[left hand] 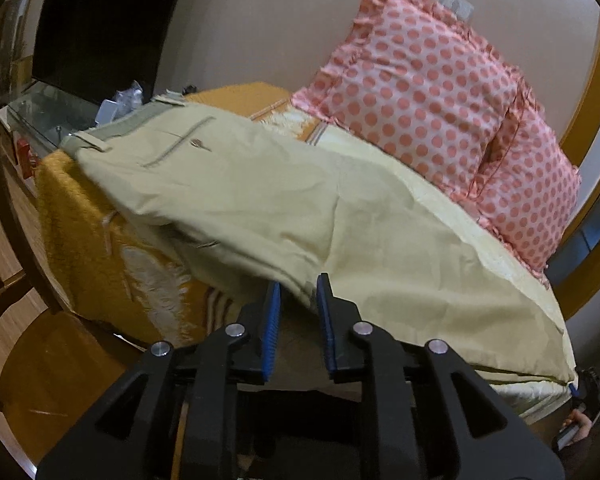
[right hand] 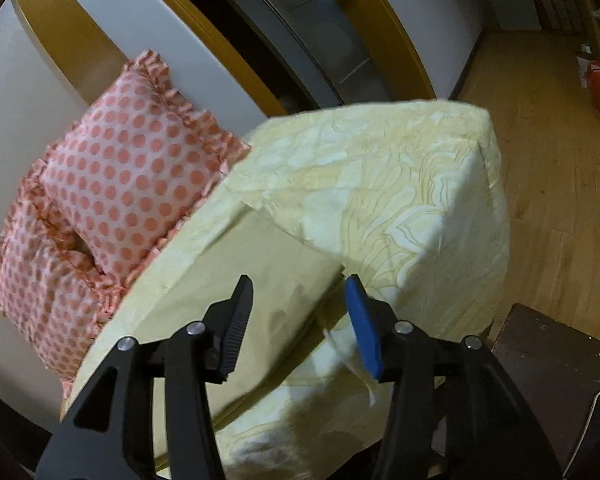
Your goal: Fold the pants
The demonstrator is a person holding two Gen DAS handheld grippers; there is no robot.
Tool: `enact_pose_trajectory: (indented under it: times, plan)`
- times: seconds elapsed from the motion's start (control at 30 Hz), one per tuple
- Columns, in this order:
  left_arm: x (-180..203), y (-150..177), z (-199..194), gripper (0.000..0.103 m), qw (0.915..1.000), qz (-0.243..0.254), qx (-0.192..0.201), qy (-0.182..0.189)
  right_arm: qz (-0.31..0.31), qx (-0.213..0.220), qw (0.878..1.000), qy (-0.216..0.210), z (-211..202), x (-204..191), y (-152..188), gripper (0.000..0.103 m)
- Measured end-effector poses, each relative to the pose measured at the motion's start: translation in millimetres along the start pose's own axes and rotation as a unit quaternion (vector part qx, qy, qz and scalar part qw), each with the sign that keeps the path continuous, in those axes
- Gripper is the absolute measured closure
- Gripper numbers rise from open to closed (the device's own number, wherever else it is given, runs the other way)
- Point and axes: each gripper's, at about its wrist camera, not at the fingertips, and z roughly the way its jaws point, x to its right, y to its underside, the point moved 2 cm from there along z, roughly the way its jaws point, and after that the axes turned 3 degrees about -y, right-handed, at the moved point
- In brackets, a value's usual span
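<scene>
Beige pants (left hand: 260,196) lie flat along the bed, waistband with a buttoned back pocket at the far left, legs running to the right. My left gripper (left hand: 298,290) is open with a narrow gap, its blue pads at the pants' near edge, nothing held. In the right wrist view the leg end of the pants (right hand: 260,280) lies on the pale yellow bedspread (right hand: 420,184). My right gripper (right hand: 300,288) is open wide just above the leg hem, empty. The right gripper also shows in the left wrist view (left hand: 580,392) at the hem corner.
Two pink polka-dot pillows (left hand: 440,92) lean on the wall behind the pants. An orange blanket (left hand: 100,240) covers the bed's left end. A glass-top stand (left hand: 48,116) with a TV stands at far left. A dark wooden table (right hand: 548,364) is at lower right, wood floor beyond.
</scene>
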Motion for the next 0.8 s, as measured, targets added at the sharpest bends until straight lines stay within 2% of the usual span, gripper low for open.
enact_pose_trajectory:
  times: [0.07, 0.13, 0.17, 0.2, 0.27, 0.3, 0.33, 0.4, 0.47, 0.5, 0.57, 0.63, 0.7, 0.8]
  plan:
    - [-7, -2, -17, 0.077, 0.9982, -0.005, 0.038, -0.047, -0.017, 0.006, 1.0, 0.003, 2, -5, 6, 0.055]
    - [-16, -7, -33, 0.056, 0.9934, -0.022, 0.083, -0.076, -0.031, -0.004, 0.999, -0.015, 4, -16, 16, 0.059]
    - [-18, -10, -38, 0.037, 0.9914, -0.03, 0.1, -0.079, -0.042, -0.013, 0.999, -0.03, 4, -22, 23, 0.063]
    - [-17, -13, -40, 0.033, 0.9898, -0.034, 0.115, -0.077, -0.048, -0.027, 0.997, -0.045, 6, -27, 29, 0.064]
    - [-7, -19, -34, 0.033, 0.9917, -0.018, 0.114, -0.056, -0.069, -0.02, 0.996, -0.049, 3, -34, 39, 0.065]
    - [0, -21, -28, 0.033, 0.993, -0.005, 0.109, -0.044, -0.071, -0.013, 0.996, -0.049, 4, -35, 40, 0.071]
    - [7, -23, -20, 0.032, 0.9941, 0.006, 0.103, -0.034, -0.063, -0.006, 0.997, -0.053, 4, -31, 40, 0.085]
    - [14, -24, -5, 0.031, 0.9954, 0.019, 0.091, -0.022, -0.027, -0.002, 0.997, -0.069, 10, -18, 36, 0.099]
    - [16, -24, 13, 0.031, 0.9968, 0.02, 0.073, -0.024, -0.023, 0.001, 0.995, -0.093, 17, -17, 33, 0.1]
    - [13, -23, 20, 0.031, 0.9975, 0.019, 0.064, -0.025, -0.036, 0.005, 0.995, -0.093, 18, -25, 31, 0.101]
    - [6, -20, 34, 0.03, 0.9986, 0.01, 0.04, -0.034, -0.08, 0.019, 0.989, -0.121, 13, -58, 26, 0.101]
    - [1, -14, 42, 0.03, 0.9987, 0.006, 0.034, -0.038, -0.125, 0.021, 0.978, -0.166, 6, -101, 25, 0.101]
    - [1, -12, 42, 0.03, 0.9983, 0.014, 0.039, -0.042, -0.167, 0.009, 0.96, -0.226, 2, -153, 34, 0.101]
    - [1, -11, 39, 0.029, 0.9982, 0.002, 0.045, -0.039, -0.235, -0.038, 0.913, -0.332, -3, -241, 76, 0.101]
